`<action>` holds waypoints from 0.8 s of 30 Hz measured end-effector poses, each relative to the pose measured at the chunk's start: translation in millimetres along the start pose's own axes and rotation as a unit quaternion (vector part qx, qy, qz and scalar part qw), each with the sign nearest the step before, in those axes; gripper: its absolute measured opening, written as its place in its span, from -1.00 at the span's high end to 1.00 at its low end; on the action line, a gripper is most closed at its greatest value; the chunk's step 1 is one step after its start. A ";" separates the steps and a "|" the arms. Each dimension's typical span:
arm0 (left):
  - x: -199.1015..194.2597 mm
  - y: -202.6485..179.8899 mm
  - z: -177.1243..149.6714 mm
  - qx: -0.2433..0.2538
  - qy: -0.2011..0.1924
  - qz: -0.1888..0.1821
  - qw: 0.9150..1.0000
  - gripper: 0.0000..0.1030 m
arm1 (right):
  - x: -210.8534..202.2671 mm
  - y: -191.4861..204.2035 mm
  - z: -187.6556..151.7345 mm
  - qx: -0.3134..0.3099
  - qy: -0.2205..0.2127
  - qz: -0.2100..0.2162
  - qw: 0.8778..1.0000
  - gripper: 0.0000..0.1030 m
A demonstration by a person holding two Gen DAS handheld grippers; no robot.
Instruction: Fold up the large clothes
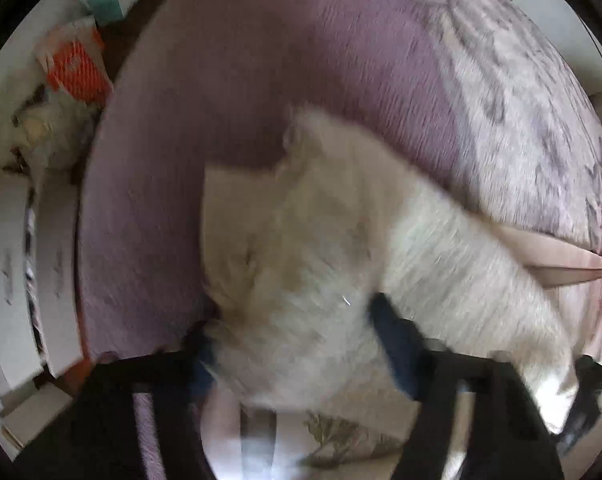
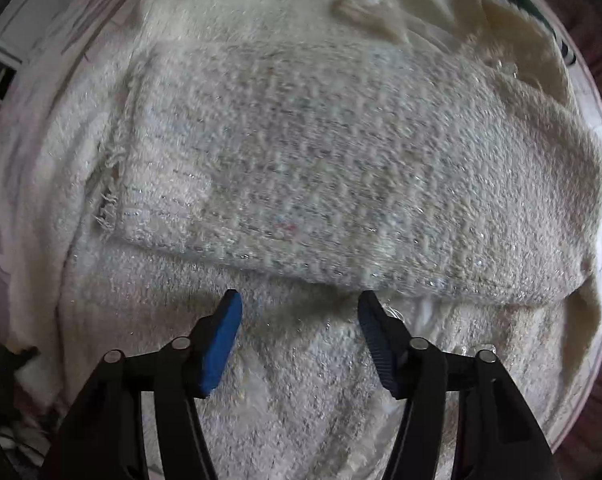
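Left wrist view: the picture is smeared. The left gripper points down at a fluffy white sweater lying on a purple bedspread. The fuzzy cloth bulges between its two blue fingers, and the left finger is mostly hidden by it. The jaws stand about half apart, but I cannot tell if they really squeeze the cloth. If they only brush the fluff, the sweater could slide out when the hand pulls, and the fold would come out crooked. A black gripper also peeks in at the right edge, close by. The two tools could bump.

Right wrist view: the right gripper hangs over the same white sweater, which fills nearly the whole picture. A knitted flap is folded across it, and its edge runs just past the fingertips. The jaws are wide apart and hold nothing; the blue pads are bare. If this claw bites too deep, it could grab two layers at once and drag the folded flap open. The loose threads at the flap's left end could also snag.
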State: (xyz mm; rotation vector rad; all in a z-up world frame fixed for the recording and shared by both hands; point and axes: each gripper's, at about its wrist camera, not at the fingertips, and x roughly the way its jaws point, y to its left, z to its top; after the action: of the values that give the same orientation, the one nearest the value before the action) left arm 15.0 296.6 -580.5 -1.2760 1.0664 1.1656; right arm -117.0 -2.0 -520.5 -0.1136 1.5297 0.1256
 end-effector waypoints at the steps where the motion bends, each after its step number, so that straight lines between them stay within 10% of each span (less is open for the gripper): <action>1: -3.9 -4.4 1.1 0.010 -0.006 0.004 1.000 0.23 | -1.3 26.1 9.3 -0.007 -0.003 -0.012 1.000 -0.28; 4: -17.6 -19.6 -4.9 0.057 -0.021 0.014 0.998 0.64 | -10.5 62.3 5.4 -0.022 -0.025 -0.055 0.998 -0.58; 9: -58.2 -46.4 -31.0 0.167 -0.070 0.031 0.983 0.68 | -24.4 80.7 -5.1 -0.028 -0.056 -0.090 0.994 -0.64; 22: -149.2 -128.8 -133.6 0.386 -0.174 -0.003 0.906 0.72 | -63.6 57.2 86.3 0.026 -0.057 -0.039 0.997 -0.65; 24: -152.6 -133.6 -141.4 0.390 -0.163 -0.002 0.906 0.72 | -69.3 31.9 81.3 0.039 -0.049 -0.026 0.998 -0.65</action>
State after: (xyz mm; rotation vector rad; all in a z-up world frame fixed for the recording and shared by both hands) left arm 135.2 155.7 -416.7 -0.4349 1.1048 0.7706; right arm -44.1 41.1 -448.0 -0.0838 1.4304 0.0292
